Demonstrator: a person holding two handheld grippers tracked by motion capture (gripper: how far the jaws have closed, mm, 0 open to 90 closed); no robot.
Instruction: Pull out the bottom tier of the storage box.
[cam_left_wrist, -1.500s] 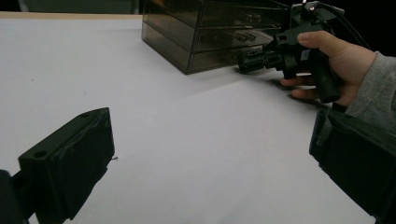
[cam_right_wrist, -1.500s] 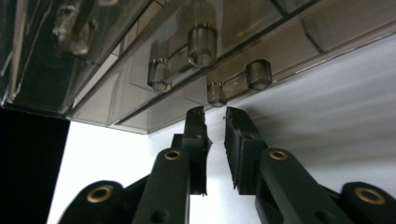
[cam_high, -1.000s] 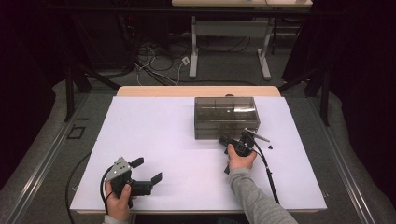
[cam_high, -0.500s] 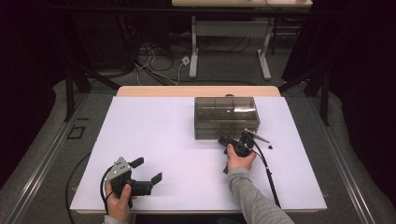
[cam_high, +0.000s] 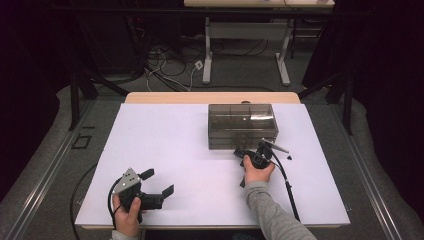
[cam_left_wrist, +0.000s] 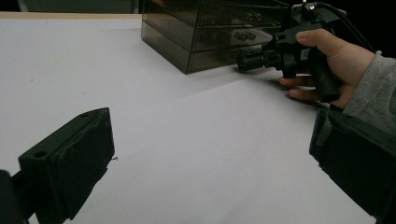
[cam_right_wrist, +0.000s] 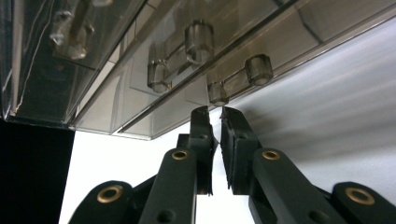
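Right gripper (cam_right_wrist: 215, 112) jaws nearly together, nothing between, tips just below the lowest handle (cam_right_wrist: 238, 77) of the smoky transparent plastic drawer box (cam_high: 242, 125), left gripper (cam_high: 157, 182) jaws apart at seven o'clock on the white table (cam_high: 165, 135).

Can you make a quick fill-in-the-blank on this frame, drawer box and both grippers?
1. The smoky drawer box stands on the white ____.
2. The right gripper points at the box's ____ drawer handle.
3. The right gripper's fingers are nearly ____, with nothing between them.
4. The left gripper rests with its fingers ____, far from the box.

Missing words: table; bottom; shut; open
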